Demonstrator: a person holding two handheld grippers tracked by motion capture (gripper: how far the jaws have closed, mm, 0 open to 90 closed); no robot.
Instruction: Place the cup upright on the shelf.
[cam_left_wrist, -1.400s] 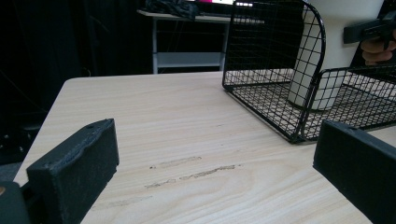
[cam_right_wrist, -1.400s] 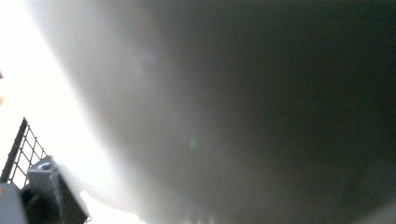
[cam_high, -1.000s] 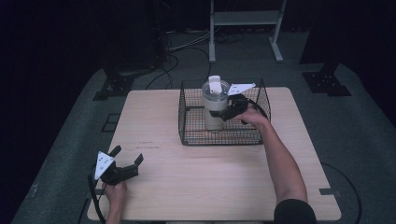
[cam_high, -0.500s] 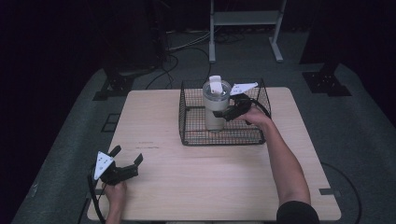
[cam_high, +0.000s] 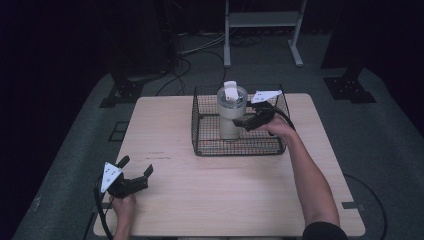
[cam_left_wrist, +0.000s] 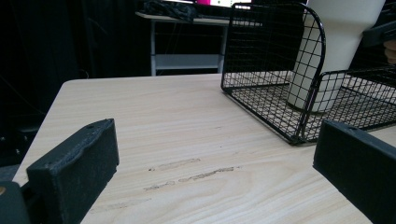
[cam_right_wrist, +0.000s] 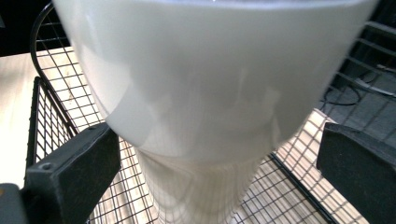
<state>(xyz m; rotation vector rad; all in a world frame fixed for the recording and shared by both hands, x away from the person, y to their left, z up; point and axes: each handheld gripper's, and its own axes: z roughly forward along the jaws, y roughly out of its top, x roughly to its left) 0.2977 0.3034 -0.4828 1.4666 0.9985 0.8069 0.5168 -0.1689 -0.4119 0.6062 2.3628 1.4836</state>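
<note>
Nothing much had shifted since a second ago. My right gripper (cam_high: 239, 122) sat wide around the tumbler (cam_high: 230, 112), standing in the basket (cam_high: 235, 148); I judged centring before closing wise. My left gripper (cam_high: 135, 175) rested wide, its view showing the tumbler's base.

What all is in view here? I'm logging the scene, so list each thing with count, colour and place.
Tall tapered tumbler with a lidded top: one, cream white, upright inside the basket.
Wire mesh basket: one, black, far half of the table, right of centre.
Wooden table: one, pale wood, middle of the dark floor.
Metal stand: one, grey-white, on the floor beyond the table.
Left gripper: one, black, jaws apart, near left corner of the table.
Right gripper: one, black, jaws apart on either side of the tumbler.
</note>
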